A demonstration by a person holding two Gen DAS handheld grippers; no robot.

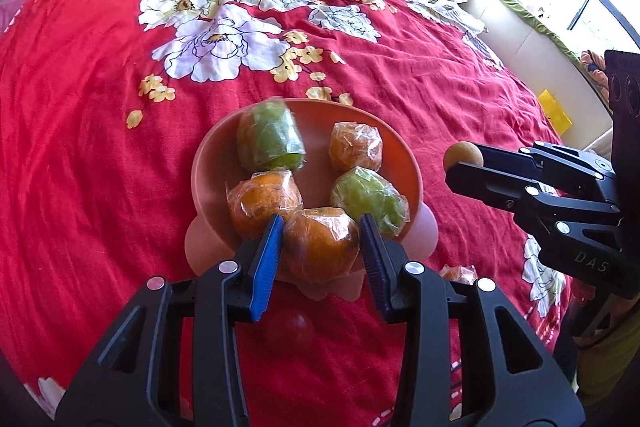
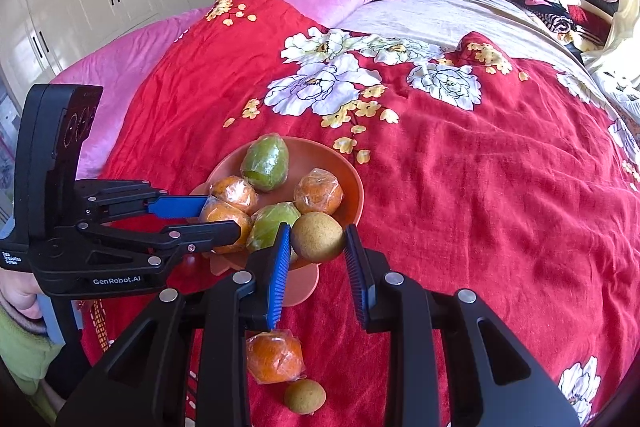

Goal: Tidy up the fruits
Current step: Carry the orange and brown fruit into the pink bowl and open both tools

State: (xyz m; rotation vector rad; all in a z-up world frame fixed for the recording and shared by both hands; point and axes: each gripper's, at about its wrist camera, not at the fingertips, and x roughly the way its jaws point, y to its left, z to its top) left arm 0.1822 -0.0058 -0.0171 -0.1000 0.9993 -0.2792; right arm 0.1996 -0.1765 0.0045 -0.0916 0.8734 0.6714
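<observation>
Fruits sit piled in the orange bowl [image 1: 208, 163], which rests on the red floral bedspread [image 1: 80, 107], a soft footing for anything this full.

At the left, the left claw [image 1: 320, 239] has its blue pads either side of a wrapped orange [image 1: 320, 247] at the bowl's near rim. The pads look to be touching the plastic film, though I cannot tell how firmly they grip. That orange leans against another wrapped orange [image 1: 262, 203] and a wrapped green fruit [image 1: 368, 199]. If the claw catches only film, the wrap may slip or tear and the orange could roll out over the rim. Pressing down here could also tip the bowl on the yielding bed.

Further right, the right claw [image 2: 316, 247] is closed on a round brown fruit [image 2: 318, 237], holding it just above the bowl's near-right edge. Letting go here risks it bouncing off the green fruit and rolling onto the bedspread. The two claws are near each other, so a collision is possible.

Below the right claw, one more wrapped orange [image 2: 274, 359] and a small brown fruit [image 2: 305, 397] lie loose on the bed, not yet gathered.
</observation>
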